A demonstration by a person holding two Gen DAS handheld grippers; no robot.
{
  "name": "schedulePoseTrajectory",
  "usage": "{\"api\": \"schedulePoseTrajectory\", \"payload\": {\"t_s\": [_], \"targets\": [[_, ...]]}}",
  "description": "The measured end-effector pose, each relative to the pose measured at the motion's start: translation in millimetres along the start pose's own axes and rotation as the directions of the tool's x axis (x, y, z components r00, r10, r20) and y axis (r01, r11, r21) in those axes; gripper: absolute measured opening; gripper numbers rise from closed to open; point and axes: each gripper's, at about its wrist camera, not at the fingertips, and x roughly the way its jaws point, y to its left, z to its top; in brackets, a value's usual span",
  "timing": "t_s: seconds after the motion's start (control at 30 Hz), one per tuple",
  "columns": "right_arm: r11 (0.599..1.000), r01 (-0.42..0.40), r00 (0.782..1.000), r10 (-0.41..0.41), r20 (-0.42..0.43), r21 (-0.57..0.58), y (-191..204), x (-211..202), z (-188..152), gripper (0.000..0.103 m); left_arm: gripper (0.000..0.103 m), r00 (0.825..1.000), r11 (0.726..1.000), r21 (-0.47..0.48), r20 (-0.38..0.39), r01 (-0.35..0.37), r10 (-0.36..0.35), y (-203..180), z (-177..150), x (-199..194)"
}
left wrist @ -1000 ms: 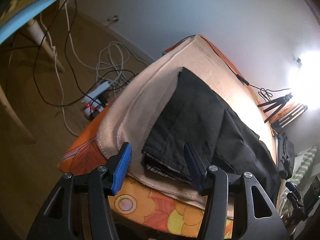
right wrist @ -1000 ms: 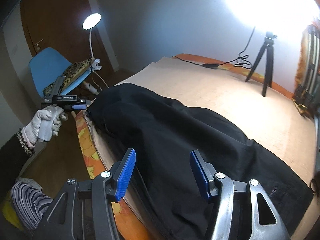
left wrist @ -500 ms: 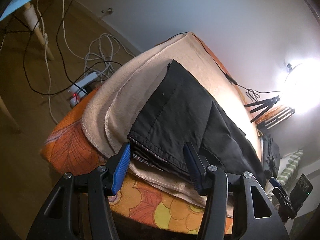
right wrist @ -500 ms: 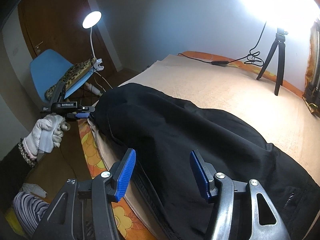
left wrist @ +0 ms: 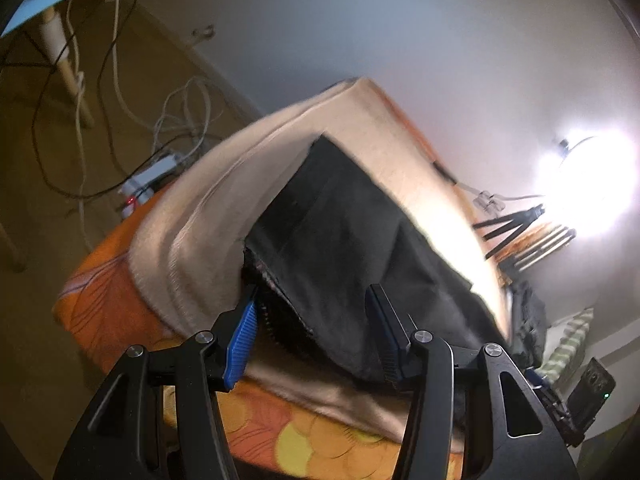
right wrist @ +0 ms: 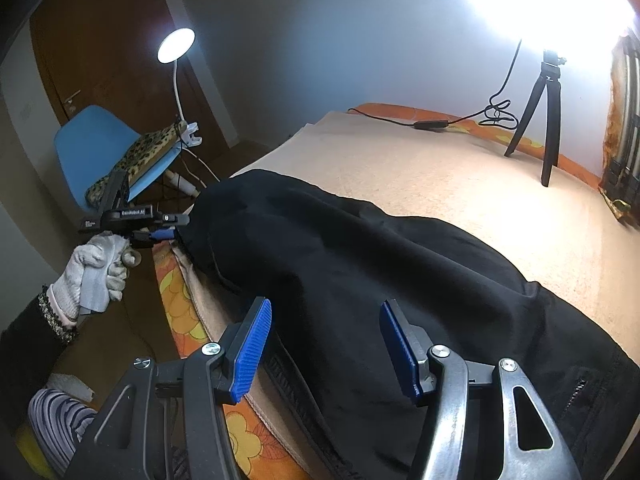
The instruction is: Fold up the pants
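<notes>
Where ribbed blue fingers (right wrist: 251,347) (both pairs spread) straddle: limp black pants (right wrist: 360,264), nubby beige blanket (right wrist: 460,184).

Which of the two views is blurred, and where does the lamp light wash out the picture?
Left wrist view: motion blur smears the pants and blanket; a lamp glares at right. Right wrist view: sharp, but the top right corner is burnt white above the tripod.

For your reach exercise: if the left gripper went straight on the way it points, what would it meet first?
Most likely the hem end of the black pants, already between the open left gripper pads; depth is unclear.
</notes>
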Motion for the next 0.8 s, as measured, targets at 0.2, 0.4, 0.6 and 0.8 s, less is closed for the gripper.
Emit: {"api": "schedulePoseTrajectory", "payload": {"t_s": [0.2,0.4,0.6,0.8], "targets": [[1.0,0.002,1.0,-0.002,0.003,-0.001,2.3,3.5,2.8,0.059,0.051,0.999,0.999,0.007,0.004,-0.035,0.035,-1.6,-2.8,11.7],[0.999,-0.029,0.999,0.028,-0.021,-0.023,11.3,10.6,7.7,0.06,0.01,0.996,0.997,-0.025,0.054,-0.075,0.076,0.2,-2.2,12.7],[0.979,-0.093,0.991,0.075,-0.107,-0.18,58.1,40.3,6.3,0.06,0.007,0.994,0.999,-0.011,0.102,-0.035,0.036,-12.6,6.4,-0.2],[0.94,-0.12,0.985,0.073,-0.157,-0.32,106.8,82.9,6.5,0.06,0.007,0.992,0.999,0.034,0.126,-0.012,0.007,-36.0,16.8,-4.3]]}}
